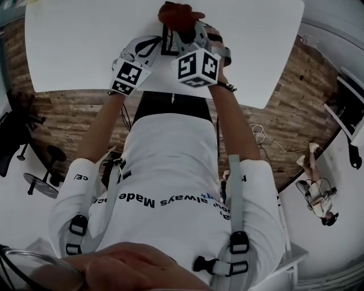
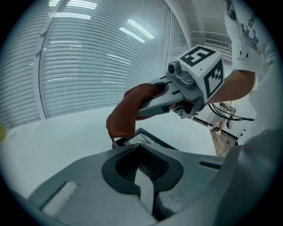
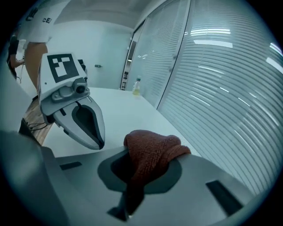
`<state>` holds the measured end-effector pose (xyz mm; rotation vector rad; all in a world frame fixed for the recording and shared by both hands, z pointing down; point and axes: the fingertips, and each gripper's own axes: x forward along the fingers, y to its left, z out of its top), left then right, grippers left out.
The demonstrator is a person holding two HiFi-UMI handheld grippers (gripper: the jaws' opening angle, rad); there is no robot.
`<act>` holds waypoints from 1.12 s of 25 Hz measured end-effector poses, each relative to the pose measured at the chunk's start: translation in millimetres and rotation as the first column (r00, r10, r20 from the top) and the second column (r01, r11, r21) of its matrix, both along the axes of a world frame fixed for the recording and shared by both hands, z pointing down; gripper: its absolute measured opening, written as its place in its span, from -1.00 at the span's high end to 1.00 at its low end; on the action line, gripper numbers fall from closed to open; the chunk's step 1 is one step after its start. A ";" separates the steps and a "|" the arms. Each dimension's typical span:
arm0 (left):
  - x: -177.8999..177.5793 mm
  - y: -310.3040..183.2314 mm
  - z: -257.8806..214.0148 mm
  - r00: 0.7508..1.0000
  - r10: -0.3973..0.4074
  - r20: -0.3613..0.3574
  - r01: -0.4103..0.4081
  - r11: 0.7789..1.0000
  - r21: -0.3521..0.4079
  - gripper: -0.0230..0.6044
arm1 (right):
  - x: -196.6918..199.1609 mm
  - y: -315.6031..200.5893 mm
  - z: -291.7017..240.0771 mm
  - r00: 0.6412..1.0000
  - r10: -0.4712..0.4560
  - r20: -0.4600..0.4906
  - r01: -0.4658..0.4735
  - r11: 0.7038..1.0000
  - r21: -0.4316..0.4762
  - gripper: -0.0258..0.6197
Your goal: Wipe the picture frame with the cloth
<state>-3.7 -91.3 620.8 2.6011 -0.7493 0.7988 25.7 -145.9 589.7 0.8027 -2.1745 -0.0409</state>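
A dark-edged picture frame [image 2: 152,137] sticks out past the jaw tips of my left gripper [image 2: 140,150], which is shut on its near edge above the white table [image 1: 79,40]. In the head view the frame [image 1: 166,45] shows as a black strip between the two grippers. My right gripper [image 3: 146,164] is shut on a rust-brown cloth [image 3: 152,150], which bunches over its jaws. From the left gripper view the cloth [image 2: 126,112] hangs down just above the frame's far corner. In the head view the cloth [image 1: 179,14] sits ahead of the right gripper [image 1: 186,29], with the left gripper [image 1: 154,48] beside it.
The table's near edge [image 1: 170,96] runs over a wooden floor [image 1: 296,85] strewn with cables [image 1: 261,136]. A small bottle [image 3: 137,86] stands at the table's far end beside a wall of blinds [image 3: 221,70]. An office chair base [image 1: 40,179] is at the left.
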 end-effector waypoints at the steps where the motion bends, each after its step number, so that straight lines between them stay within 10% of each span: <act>1: 1.9 0.9 10.5 1.000 0.009 0.009 -0.009 1.000 -0.012 0.92 | -0.8 -2.7 13.0 1.000 -0.009 -0.021 0.008 1.000 -0.015 0.86; 28: -29.9 1.8 38.3 0.998 -0.053 0.044 0.055 0.997 -0.061 0.92 | -30.1 82.5 81.4 0.955 -0.270 -0.120 0.225 0.927 -0.299 0.86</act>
